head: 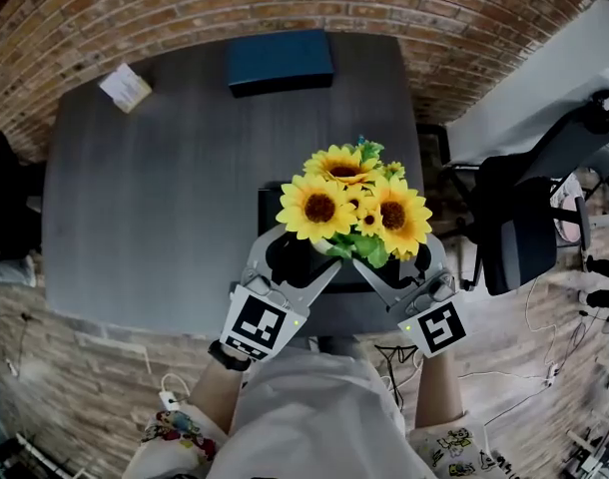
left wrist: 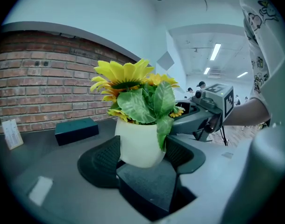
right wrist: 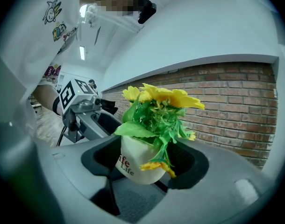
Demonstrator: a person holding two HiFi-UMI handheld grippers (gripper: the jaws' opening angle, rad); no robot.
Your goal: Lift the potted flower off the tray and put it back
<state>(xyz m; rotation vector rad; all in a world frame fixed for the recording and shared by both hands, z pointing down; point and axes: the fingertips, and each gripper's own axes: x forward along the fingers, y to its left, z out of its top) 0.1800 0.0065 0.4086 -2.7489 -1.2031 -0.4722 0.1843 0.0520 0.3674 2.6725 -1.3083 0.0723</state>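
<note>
The potted flower is a white pot (left wrist: 138, 143) filled with yellow sunflowers (head: 354, 203). It stands upright between the jaws of both grippers, which meet it from opposite sides. My left gripper (head: 304, 249) has its dark pads against the pot's sides, and in its own view (left wrist: 138, 157) the pot fills the gap. My right gripper (head: 394, 254) grips the same pot (right wrist: 140, 160), which carries printed lettering. The dark tray (head: 270, 208) lies on the table under the flowers. The blooms hide the pot's base from above, so I cannot tell whether it touches the tray.
A dark blue box (head: 280, 61) sits at the table's far edge, and a small card stand (head: 125, 86) at the far left. An office chair (head: 529, 213) is just right of the grey table (head: 155, 218). Cables trail over the brick floor.
</note>
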